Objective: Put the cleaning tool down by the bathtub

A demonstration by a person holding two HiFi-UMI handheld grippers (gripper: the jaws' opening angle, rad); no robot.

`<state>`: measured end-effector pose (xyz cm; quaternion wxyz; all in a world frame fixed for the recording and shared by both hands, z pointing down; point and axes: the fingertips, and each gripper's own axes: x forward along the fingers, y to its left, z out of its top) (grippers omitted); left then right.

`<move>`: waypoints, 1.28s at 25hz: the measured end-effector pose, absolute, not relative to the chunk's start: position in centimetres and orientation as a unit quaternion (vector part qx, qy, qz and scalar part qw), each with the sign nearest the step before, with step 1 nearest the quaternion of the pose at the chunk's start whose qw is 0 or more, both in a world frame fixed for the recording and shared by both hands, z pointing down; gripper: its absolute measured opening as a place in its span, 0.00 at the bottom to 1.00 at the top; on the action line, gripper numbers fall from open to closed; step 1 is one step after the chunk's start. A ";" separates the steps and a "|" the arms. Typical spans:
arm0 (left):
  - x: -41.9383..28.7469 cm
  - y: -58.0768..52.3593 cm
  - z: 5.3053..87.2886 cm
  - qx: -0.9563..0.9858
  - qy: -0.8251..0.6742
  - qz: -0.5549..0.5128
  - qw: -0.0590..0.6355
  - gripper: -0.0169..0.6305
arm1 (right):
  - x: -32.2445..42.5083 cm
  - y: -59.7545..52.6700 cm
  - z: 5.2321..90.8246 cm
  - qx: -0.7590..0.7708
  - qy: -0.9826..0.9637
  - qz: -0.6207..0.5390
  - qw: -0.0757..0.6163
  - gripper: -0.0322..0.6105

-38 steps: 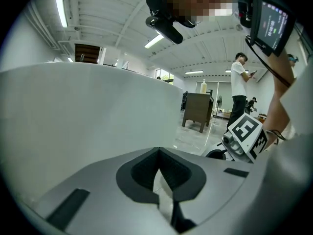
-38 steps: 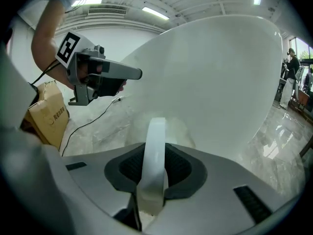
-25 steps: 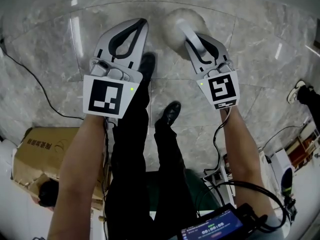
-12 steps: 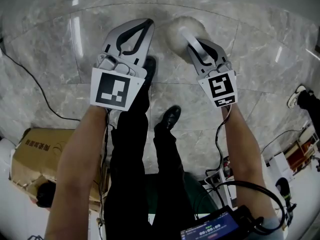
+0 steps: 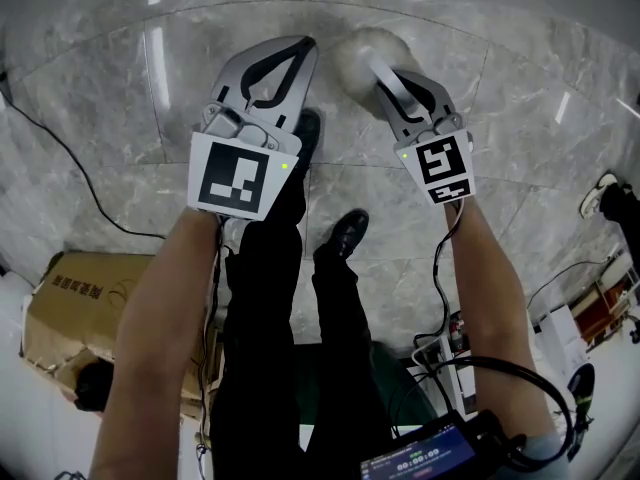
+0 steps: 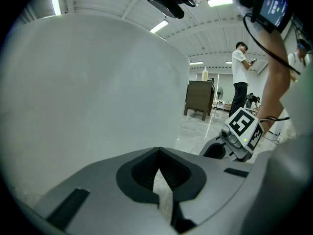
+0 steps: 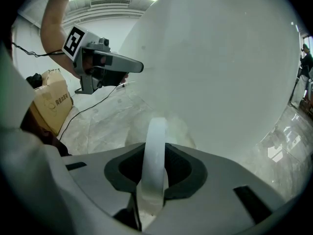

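both grippers have drifted a little toward 1 o'clock in the head view since a second ago, the left gripper (image 5: pixel 300 46) more than the right, and the forward shoe (image 5: pixel 345 234) has shifted slightly the same way.

the right gripper (image 5: pixel 392 80) has its jaws closed on the white handle of the cleaning tool (image 5: pixel 358 53), whose fluffy white head sits at 12 o'clock in the head view, over the marble floor (image 5: pixel 540 98). in the right gripper view the handle runs straight out between the jaws of the right gripper (image 7: pixel 156 150) and the cleaning tool (image 7: pixel 157 131) ends close to the curved white wall of the bathtub (image 7: pixel 230 67); whether the head touches floor or tub cannot be told.

the left gripper (image 6: pixel 159 151) has its jaws pressed together at the tips with nothing held, and faces the bathtub (image 6: pixel 88 92), which fills that view from 9 to 12 o'clock.

a cardboard box (image 5: pixel 70 308) lies at 8 o'clock in the head view, with a black cable (image 5: pixel 70 168) curving across the floor at 9 o'clock.
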<state>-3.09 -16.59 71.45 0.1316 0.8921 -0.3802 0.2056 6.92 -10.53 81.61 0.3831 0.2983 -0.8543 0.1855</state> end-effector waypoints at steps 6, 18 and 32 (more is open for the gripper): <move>-3.7 -16.7 71.7 0.893 -0.379 0.207 0.130 0.05 | 6.3 -10.8 82.3 0.298 -0.853 0.181 0.389 0.21; -4.7 -16.7 72.1 0.892 -0.375 0.217 0.130 0.05 | 5.8 -11.5 82.9 0.301 -0.848 0.170 0.402 0.22; -3.5 -16.7 71.4 0.896 -0.367 0.220 0.119 0.05 | 6.6 -11.8 82.1 0.307 -0.847 0.164 0.403 0.23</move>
